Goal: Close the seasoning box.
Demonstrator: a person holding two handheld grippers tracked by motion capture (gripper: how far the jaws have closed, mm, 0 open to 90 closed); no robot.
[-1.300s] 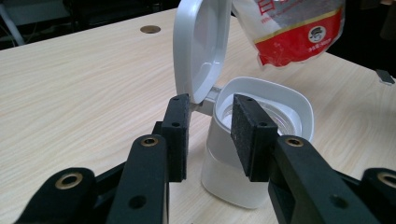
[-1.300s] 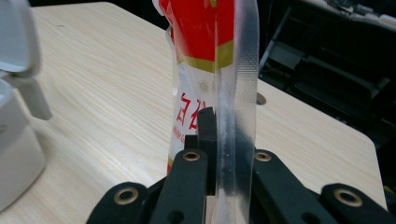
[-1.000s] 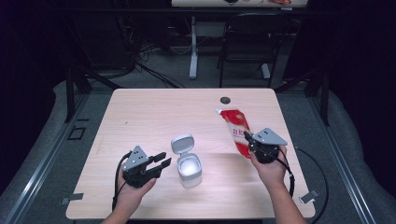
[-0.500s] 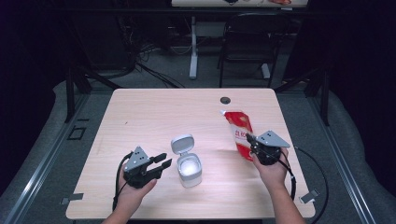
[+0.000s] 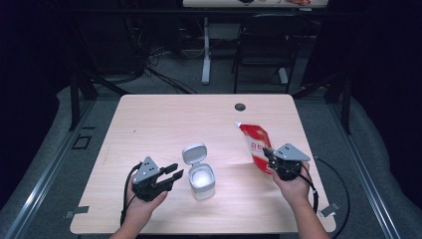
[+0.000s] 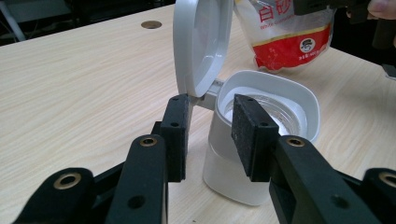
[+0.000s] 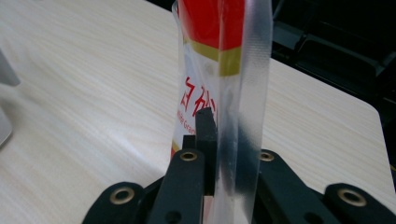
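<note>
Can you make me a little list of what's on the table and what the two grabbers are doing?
table: light wood
white jar: in the middle, lid flipped up
red bag: raised, pinched by the right grabber
left grabber: open, beside the jar, not touching it

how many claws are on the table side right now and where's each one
2. The left claw sits open beside the white container with its lid up; the right claw is clamped on the red pouch to the right.
</note>
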